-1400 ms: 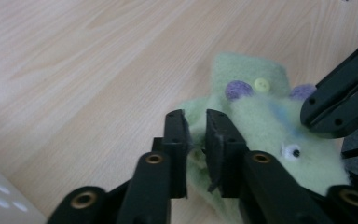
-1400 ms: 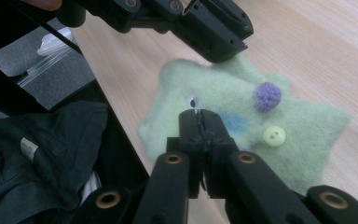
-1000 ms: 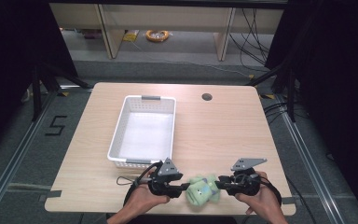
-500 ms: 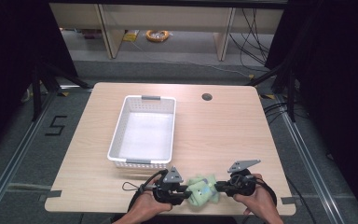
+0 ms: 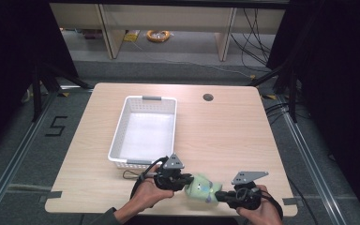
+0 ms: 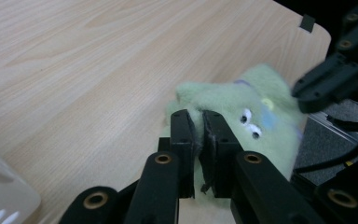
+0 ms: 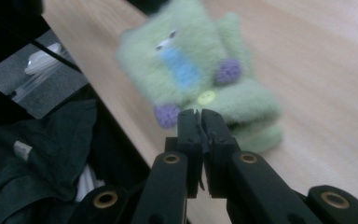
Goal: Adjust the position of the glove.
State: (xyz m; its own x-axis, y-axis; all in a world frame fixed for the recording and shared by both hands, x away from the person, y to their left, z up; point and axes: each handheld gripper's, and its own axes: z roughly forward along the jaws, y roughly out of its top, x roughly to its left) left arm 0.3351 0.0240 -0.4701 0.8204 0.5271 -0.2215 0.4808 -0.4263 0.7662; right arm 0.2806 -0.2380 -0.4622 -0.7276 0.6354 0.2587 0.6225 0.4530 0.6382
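table [image 5: 225,136]: light wood, white basket [image 5: 143,131] | room: dark | left tongs [image 6: 196,135], right tongs [image 7: 200,125]: just clenched on green plush toy [image 5: 201,187]

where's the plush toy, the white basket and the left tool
plush toy [image 5: 201,187], high view, on its green body between the two tools
white basket [image 5: 143,100], high view, on the far rim by the grey handle
left tool [image 6: 197,135], left gripper view, between its fingertips, pinching green fur

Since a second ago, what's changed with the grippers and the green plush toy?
Both grippers' jaws have just been closing: the left gripper now pinches the green plush toy, and the right gripper has shut on its other end. The toy stays near the table's front edge; the white basket hasn't moved.
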